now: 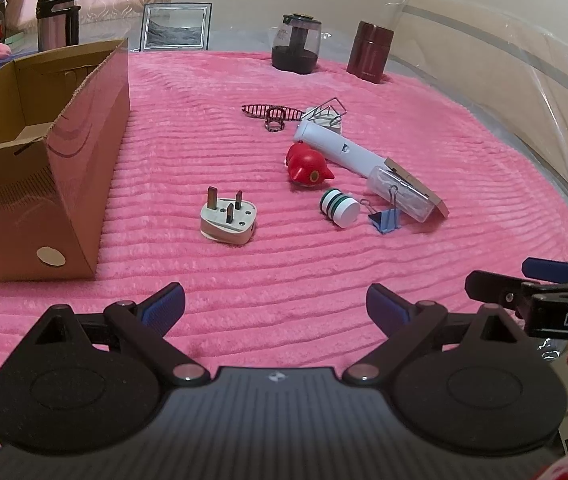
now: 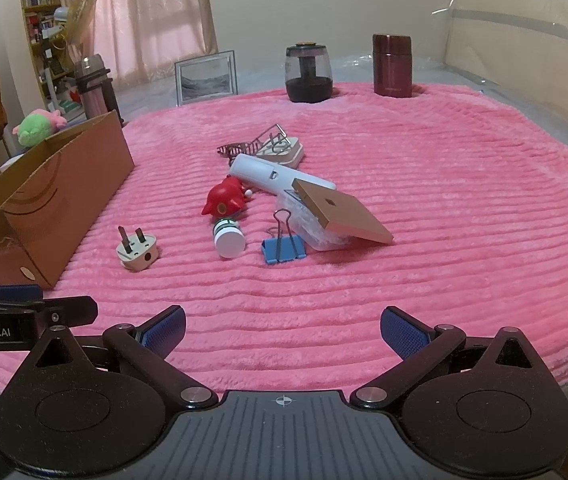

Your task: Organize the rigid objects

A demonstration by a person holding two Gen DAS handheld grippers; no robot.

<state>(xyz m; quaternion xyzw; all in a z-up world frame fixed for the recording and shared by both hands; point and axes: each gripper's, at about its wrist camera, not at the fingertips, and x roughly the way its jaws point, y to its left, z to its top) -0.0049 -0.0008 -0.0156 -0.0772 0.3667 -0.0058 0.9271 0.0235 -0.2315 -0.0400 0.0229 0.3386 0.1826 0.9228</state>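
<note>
While both grippers hover low over the pink blanket (image 1: 324, 272), their jaws stand spread wide and hold nothing.

In the left wrist view the cardboard box (image 1: 48, 152) fills the left side; the left gripper (image 1: 276, 308) sits at bottom centre. Right of the box lies the white plug (image 1: 228, 222), then the red toy (image 1: 306, 166), the green-striped white cylinder (image 1: 340, 207) and the blue binder clip (image 1: 382, 218); the right gripper (image 2: 283, 330) is empty too.

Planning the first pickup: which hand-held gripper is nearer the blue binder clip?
Right. The right hand-held gripper sits almost straight behind the blue binder clip; the left hand-held gripper is farther, with the clip off to its right.
</note>
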